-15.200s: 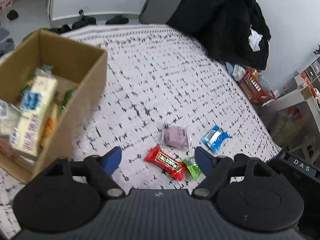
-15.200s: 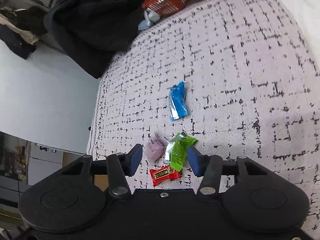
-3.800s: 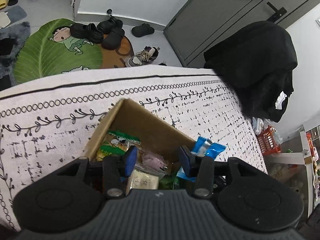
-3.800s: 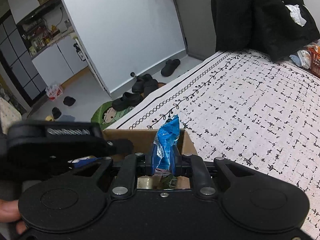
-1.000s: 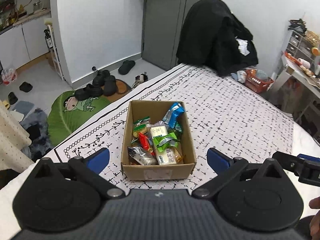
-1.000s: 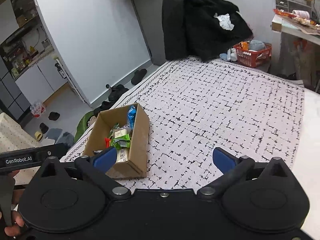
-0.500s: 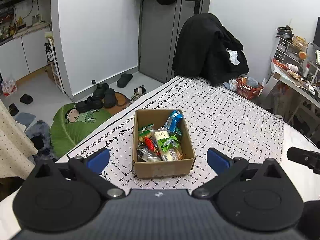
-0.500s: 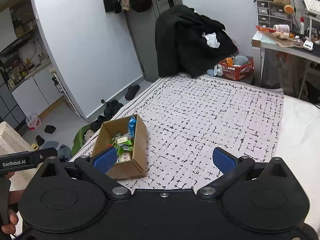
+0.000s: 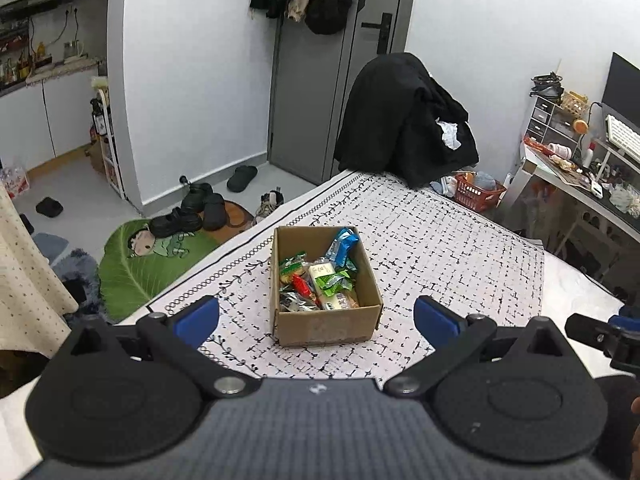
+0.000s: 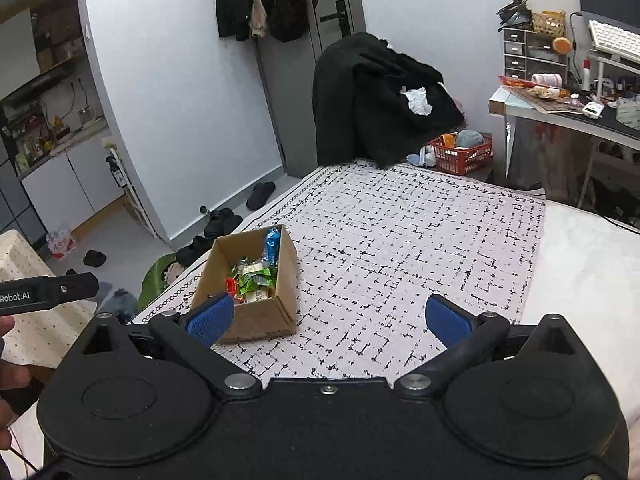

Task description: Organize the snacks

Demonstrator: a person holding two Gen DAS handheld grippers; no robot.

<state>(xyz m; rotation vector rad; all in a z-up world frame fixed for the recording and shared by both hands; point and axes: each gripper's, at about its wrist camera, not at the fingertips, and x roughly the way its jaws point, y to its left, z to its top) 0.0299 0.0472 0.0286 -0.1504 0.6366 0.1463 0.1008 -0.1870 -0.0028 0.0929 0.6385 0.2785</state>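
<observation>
Both tongs are pulling back farther from the cardboard box (image 9: 326, 280), now at twelve o'clock on the bed (image 9: 460, 248). Left tongs (image 9: 316, 316) and right tongs (image 10: 326, 318) are gaping, released; snacks (image 9: 320, 280) are sitting inside. Scanning for strays seems wise.

Count, both wrist views:
- Cardboard box (image 9: 326, 326): 1, on the patterned cloth (image 9: 440, 248).
- Blue snack packet (image 9: 342, 244): 1, standing against the box's far wall.
- Red snack packet (image 9: 301, 285): 1.
- Green wrappers (image 9: 332, 280): at least 2; the rest of the pile overlaps, no exact total.
- Loose snacks on the cloth: 0.
- Grippers: 2, left gripper (image 9: 316, 320) and right gripper (image 10: 328, 316), each with 2 blue-padded fingers.
- Red basket (image 10: 460, 154): 1.
</observation>
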